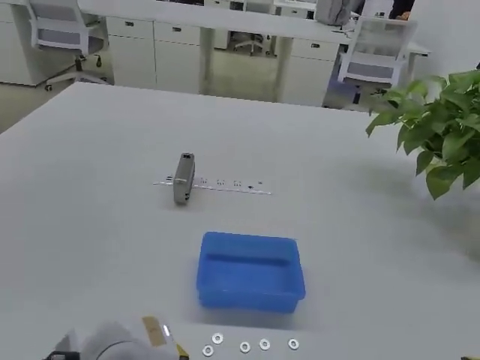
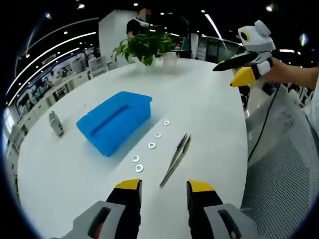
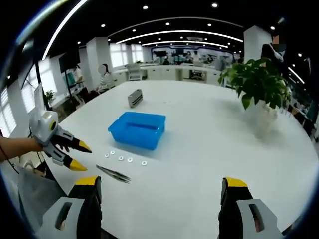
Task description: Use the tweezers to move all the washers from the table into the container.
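An open-plan office with white desks and swivel chairs is lying behind a broad white tabletop. A leafy green potted plant is standing at the right edge of the tabletop in the head view.

A shallow rectangular blue plastic container is sitting upright towards the near side of the tabletop, and nothing is showing inside it. Five small flat silver metal washers are lying in a loose row on the tabletop just in front of the container, apart from its wall. A pair of slim grey metal tweezers is lying flat on the tabletop on the near side of the washers, close to them but not touching, with no gripper on it. A small grey metal block is standing upright beyond the container, well apart from it.

The left gripper is hovering just above the tabletop near the closer end of the tweezers; its yellow-tipped jaws are standing parted and are holding nothing. The right gripper is hanging over bare tabletop with its jaws spread wide and nothing between them; the tweezers, washers and container are lying ahead and to the left in the right gripper view. In the left gripper view it is appearing at the upper right, raised clear of the tabletop in a person's hand.
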Demonstrator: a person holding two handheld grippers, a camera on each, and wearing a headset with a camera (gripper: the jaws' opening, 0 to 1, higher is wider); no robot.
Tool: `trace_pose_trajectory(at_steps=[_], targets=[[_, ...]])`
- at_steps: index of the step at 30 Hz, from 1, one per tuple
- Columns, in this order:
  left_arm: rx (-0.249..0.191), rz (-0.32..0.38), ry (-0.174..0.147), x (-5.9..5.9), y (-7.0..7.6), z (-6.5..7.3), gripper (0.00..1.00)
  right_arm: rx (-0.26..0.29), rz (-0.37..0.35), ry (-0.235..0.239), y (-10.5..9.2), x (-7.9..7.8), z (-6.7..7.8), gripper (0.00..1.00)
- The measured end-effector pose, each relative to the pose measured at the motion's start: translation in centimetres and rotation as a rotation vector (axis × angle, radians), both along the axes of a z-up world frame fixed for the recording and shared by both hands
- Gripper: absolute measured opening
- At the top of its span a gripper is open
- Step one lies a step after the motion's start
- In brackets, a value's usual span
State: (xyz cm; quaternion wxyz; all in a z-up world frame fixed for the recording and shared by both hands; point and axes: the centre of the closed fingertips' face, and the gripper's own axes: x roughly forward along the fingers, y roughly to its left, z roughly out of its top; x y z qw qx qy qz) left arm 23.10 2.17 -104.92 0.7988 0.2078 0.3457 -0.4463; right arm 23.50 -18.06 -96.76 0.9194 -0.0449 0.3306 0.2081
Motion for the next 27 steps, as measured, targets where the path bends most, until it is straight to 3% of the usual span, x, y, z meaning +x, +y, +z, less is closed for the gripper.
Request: trace_pose_trajectory(at_steps=[2, 6, 11, 13, 15, 17, 23, 24, 27], targets=[[0.024, -0.026, 0.017, 0.0, -0.2, -0.8, 0.31, 0.007, -0.003, 0.003, 0.0, 0.1, 0.0, 0.99], [0.090, -0.087, 0.011, 0.1, -0.3, -2.1, 0.27, 0.035, 0.003, -0.008, 0.6, 0.2, 0.4, 0.97], [0.134, -0.131, 0.029, 0.1, -0.4, -3.0, 0.20, 0.031, 0.009, -0.016, 0.9, 0.5, 0.5, 0.96], [0.108, -0.133, 0.033, 0.5, -1.0, -2.9, 0.18, 0.036, 0.009, -0.014, 1.0, 0.5, 0.5, 0.96], [0.112, -0.149, 0.040, 0.5, -1.1, -2.9, 0.17, 0.036, 0.009, -0.013, 1.0, 0.5, 0.5, 0.96], [0.108, -0.174, 0.068, 0.1, -1.3, -3.0, 0.13, 0.038, 0.012, -0.016, 1.0, 0.6, 0.7, 0.96], [0.128, -0.214, 0.074, -0.3, -1.6, -3.1, 0.06, 0.043, 0.011, -0.024, 1.1, 0.8, 1.1, 0.95], [0.132, -0.221, 0.072, -0.3, -1.6, -3.1, 0.05, 0.046, 0.012, -0.027, 1.2, 0.8, 1.2, 0.95], [0.186, -0.269, 0.008, -0.4, -1.5, -3.1, 0.00, 0.047, 0.015, -0.036, 1.3, 0.7, 1.4, 0.95]])
